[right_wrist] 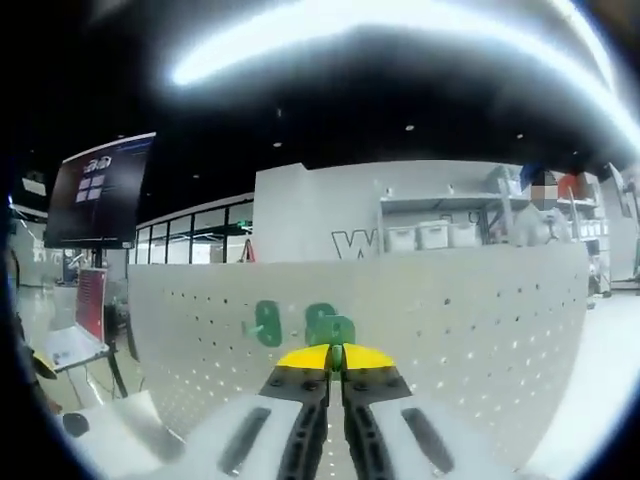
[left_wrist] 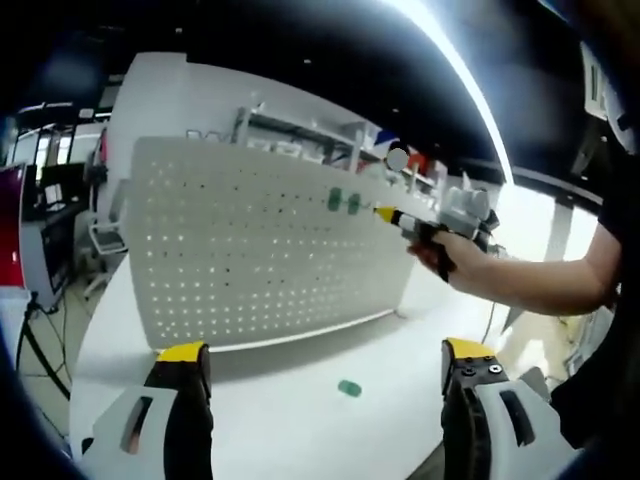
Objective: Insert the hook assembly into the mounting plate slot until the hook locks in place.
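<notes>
A: Where's the hook now?

B: The right hand-held gripper (right_wrist: 335, 362) has its yellow-tipped jaws clenched on a green plastic hook assembly (right_wrist: 333, 329), held right up against the white perforated metal pegboard (right_wrist: 480, 320). In the left gripper view that same gripper (left_wrist: 385, 213) comes in from the right, its tip close to the board beside two green hooks already on it (left_wrist: 343, 202).

A: And the left one?

B: The left hand-held gripper (left_wrist: 325, 365) is released, jaws wide apart, hanging over the white desk (left_wrist: 300, 400) with nothing between them. A spare green hook (left_wrist: 349, 388) lies on the desk in front of the board.

A: What could spoil it?

B: I can't tell whether the prongs line up with the holes. If they are off, pushing may skid the hook across the panel or twist it in the jaws. The board stands free on the desk, unbraced, so a hard push could tip or slide it back. Letting go before it locks would likely drop the hook.
</notes>
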A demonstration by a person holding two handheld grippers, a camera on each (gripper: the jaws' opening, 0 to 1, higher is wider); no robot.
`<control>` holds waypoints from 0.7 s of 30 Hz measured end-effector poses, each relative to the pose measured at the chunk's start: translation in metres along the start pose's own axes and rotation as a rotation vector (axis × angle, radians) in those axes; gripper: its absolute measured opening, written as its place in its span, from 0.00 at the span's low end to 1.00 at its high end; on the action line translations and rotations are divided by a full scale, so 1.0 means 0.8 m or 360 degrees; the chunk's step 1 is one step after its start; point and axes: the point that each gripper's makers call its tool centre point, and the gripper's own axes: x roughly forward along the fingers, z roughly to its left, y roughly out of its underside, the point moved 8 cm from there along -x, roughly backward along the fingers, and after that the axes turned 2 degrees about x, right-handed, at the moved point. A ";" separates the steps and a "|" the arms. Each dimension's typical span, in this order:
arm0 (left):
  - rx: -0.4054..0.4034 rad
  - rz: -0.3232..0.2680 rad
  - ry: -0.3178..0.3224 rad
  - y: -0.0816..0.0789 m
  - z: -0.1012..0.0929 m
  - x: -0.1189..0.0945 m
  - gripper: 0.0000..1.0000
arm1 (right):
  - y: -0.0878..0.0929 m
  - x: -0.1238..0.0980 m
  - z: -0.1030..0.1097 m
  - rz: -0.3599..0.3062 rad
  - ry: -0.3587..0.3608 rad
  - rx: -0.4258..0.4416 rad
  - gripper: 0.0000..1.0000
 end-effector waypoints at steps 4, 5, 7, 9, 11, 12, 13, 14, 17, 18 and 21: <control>0.0000 0.0017 -0.0007 0.002 0.003 0.001 0.96 | -0.002 0.009 -0.008 -0.0019 0.0023 -0.0019 0.00; -0.0002 0.0015 -0.0010 0.002 0.004 0.000 0.96 | -0.003 0.011 -0.010 -0.0025 0.0030 -0.0029 0.00; -0.0005 0.0013 -0.0016 0.003 0.006 0.001 0.96 | -0.003 0.015 -0.014 -0.0030 0.0040 -0.0035 0.00; -0.0005 0.0028 -0.0021 0.005 0.007 0.002 0.95 | -0.003 0.018 -0.019 -0.0041 0.0059 -0.0037 0.00; -0.0007 0.0034 -0.0023 0.007 0.008 0.002 0.95 | -0.003 0.019 -0.021 -0.0045 0.0072 -0.0041 0.00; -0.0013 0.0036 -0.0024 0.008 0.008 0.003 0.95 | -0.004 0.020 -0.023 -0.0053 0.0082 -0.0036 0.00; -0.0013 0.0040 -0.0024 0.009 0.008 0.003 0.94 | -0.004 0.020 -0.024 -0.0055 0.0090 -0.0037 0.00; -0.0011 0.0042 -0.0025 0.009 0.008 0.003 0.93 | -0.004 0.020 -0.025 -0.0059 0.0096 -0.0041 0.00; -0.0015 0.0049 -0.0028 0.010 0.009 0.004 0.93 | -0.005 0.020 -0.025 -0.0068 0.0102 -0.0039 0.00; -0.0016 0.0049 -0.0030 0.010 0.010 0.004 0.93 | -0.005 0.020 -0.025 -0.0070 0.0103 -0.0041 0.00; -0.0019 0.0058 -0.0043 0.011 0.012 0.004 0.94 | -0.005 0.019 -0.025 -0.0084 0.0096 -0.0049 0.00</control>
